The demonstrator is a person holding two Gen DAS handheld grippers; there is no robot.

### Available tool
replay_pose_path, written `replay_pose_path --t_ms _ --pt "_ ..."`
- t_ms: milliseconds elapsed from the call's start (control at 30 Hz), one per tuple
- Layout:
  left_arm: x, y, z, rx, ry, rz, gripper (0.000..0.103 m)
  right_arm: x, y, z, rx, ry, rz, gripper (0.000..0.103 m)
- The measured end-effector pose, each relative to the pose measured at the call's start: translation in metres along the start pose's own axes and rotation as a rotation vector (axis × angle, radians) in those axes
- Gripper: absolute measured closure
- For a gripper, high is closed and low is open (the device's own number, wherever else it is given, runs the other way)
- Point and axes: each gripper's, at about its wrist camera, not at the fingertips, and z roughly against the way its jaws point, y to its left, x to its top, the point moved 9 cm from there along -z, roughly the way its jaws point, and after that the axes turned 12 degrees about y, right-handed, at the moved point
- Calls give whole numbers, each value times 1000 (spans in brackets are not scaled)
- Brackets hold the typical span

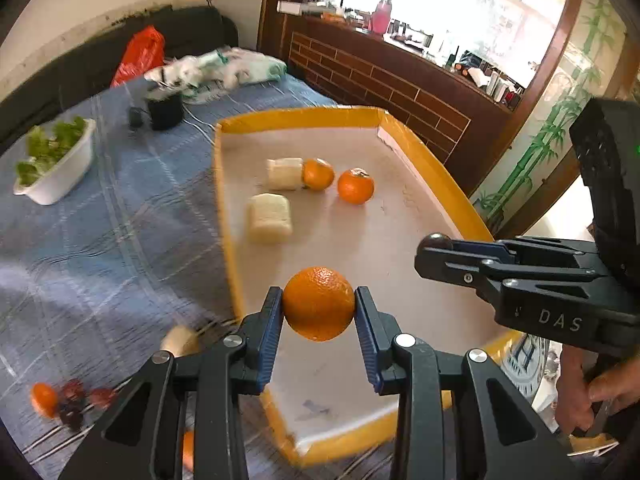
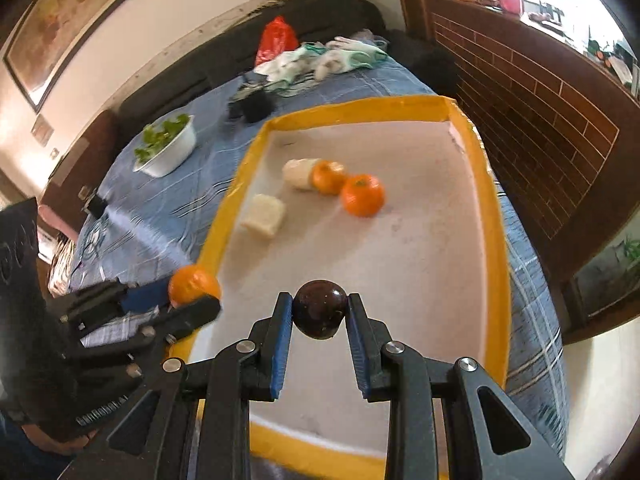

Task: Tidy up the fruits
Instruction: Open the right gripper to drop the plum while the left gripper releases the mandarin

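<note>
The left claw [image 1: 319, 304] pinches an orange [image 1: 319, 303] above the near end of a yellow-rimmed tray [image 1: 432, 162], while the right claw [image 2: 319, 312] pinches a dark plum [image 2: 319, 309] over the same tray. Two more oranges [image 1: 355, 186] lie toward the tray's far end beside two pale blocks [image 1: 269, 219]. The tray sits on a blue checked cloth [image 1: 120, 208], where a white bowl of greens [image 1: 54, 160] stands well apart.

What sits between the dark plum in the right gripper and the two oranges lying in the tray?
Nothing: in the right wrist view, only bare tray floor separates the plum from the oranges.
</note>
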Motion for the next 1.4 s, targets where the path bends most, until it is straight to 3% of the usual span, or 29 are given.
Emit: replay_pose_path --t_ms 367,800,900,1100,1267,1400 --pt "42 -7 -50 8 70 19 69 33 -33 -28 -19 53 -38 74" --pt "53 -4 -66 37 69 1 68 48 -40 -43 -36 68 -49 72" --pt "53 -3 -64 35 57 4 58 49 -42 -44 -37 71 -57 72" --pt "54 -5 -57 46 42 -6 57 47 -45 -39 -39 66 -71 71" --pt "54 -9 -33 84 -14 -25 50 45 -40 -18 -41 13 -67 53" --pt "51 -8 -8 124 -68 -43 49 41 -29 -2 -32 -19 -58 53"
